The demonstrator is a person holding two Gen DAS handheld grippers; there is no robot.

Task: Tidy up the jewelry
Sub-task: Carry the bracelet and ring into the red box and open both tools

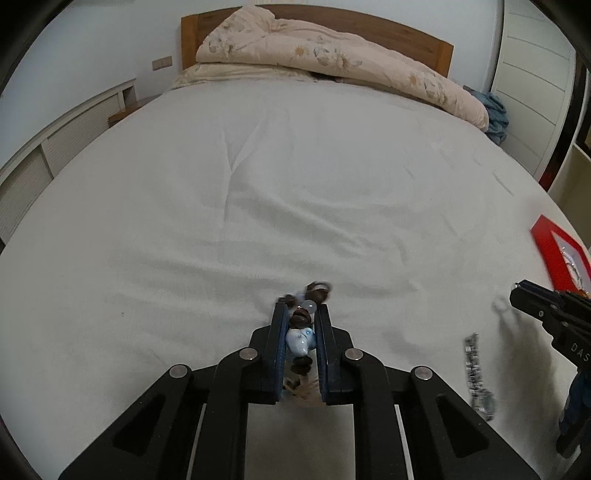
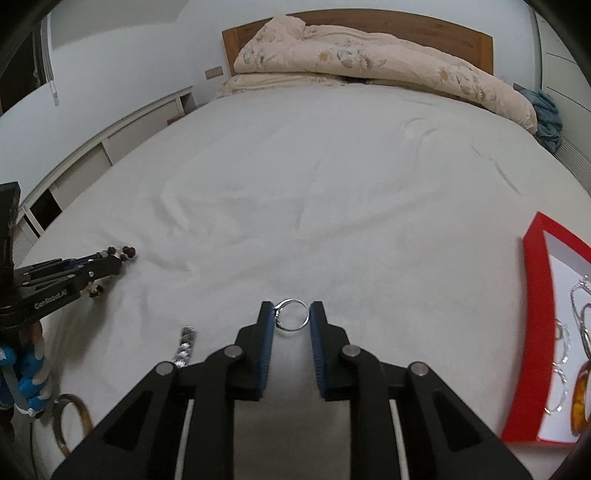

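My left gripper (image 1: 300,309) is shut on a beaded bracelet (image 1: 303,325) of brown and pale blue beads, held just above the white bed sheet; it also shows in the right wrist view (image 2: 110,258). My right gripper (image 2: 291,309) has its jaws around a silver ring (image 2: 293,314), the fingers touching its sides on the sheet. The ring also shows in the left wrist view (image 1: 500,305). A silver metal watch band (image 1: 476,373) lies on the sheet between the grippers, and also shows in the right wrist view (image 2: 185,345). A red jewelry box (image 2: 535,332) at the right holds silver chains and an amber bangle.
A brown bangle (image 2: 72,421) lies at the lower left of the right wrist view. A folded floral duvet (image 2: 369,62) and wooden headboard (image 2: 406,26) are at the far end of the bed. White cabinets (image 2: 92,155) line the left wall.
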